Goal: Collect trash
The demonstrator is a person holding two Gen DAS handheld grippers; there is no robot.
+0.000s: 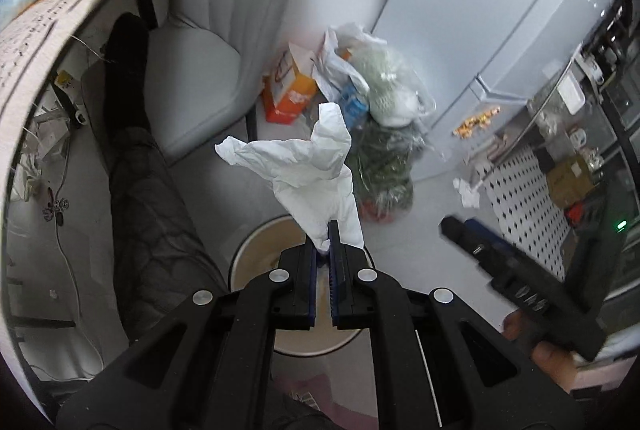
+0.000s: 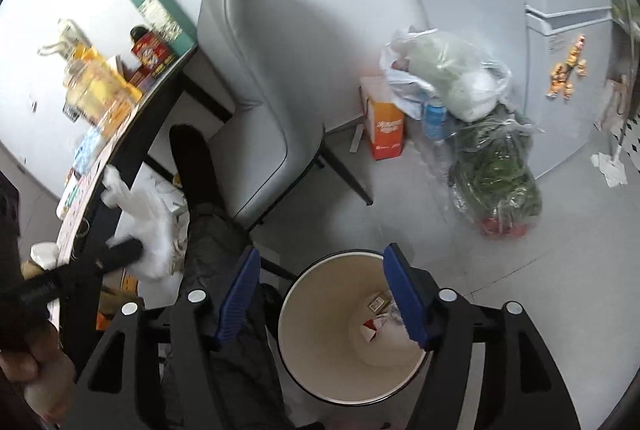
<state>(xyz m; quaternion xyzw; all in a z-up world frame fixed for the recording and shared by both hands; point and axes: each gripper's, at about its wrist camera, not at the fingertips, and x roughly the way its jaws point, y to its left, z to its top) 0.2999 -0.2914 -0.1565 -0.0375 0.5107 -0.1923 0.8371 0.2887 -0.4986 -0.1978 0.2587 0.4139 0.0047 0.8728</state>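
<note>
A pale fridge [image 2: 568, 77] stands at the right, with small orange magnets on its door. A grey padded chair [image 2: 256, 101] sits in the middle, pushed up to a dark-edged desk [image 2: 132, 157] crowded with boxes and packets. On the floor [image 2: 540, 290] between chair and fridge lies a heap of plastic bags [image 2: 452, 77], with an orange carton [image 2: 384, 129] just beside it. A person's leg in dark quilted trousers [image 1: 152, 230] stretches under the desk.

A round bin [image 2: 304, 342] with a cream inside stands on the floor below both tools; scraps of trash lie at its bottom.

The left gripper [image 1: 325, 242] has its fingers pressed together, pinching a crumpled white tissue [image 1: 312, 165] by one end, above the bin's rim. The tissue stands up out of the fingers.

The right gripper [image 2: 324, 270] has its blue fingers [image 2: 240, 294] spread wide, with nothing between them, over the open bin. A smaller crumpled tissue [image 2: 610, 165] lies on the floor near the fridge.
</note>
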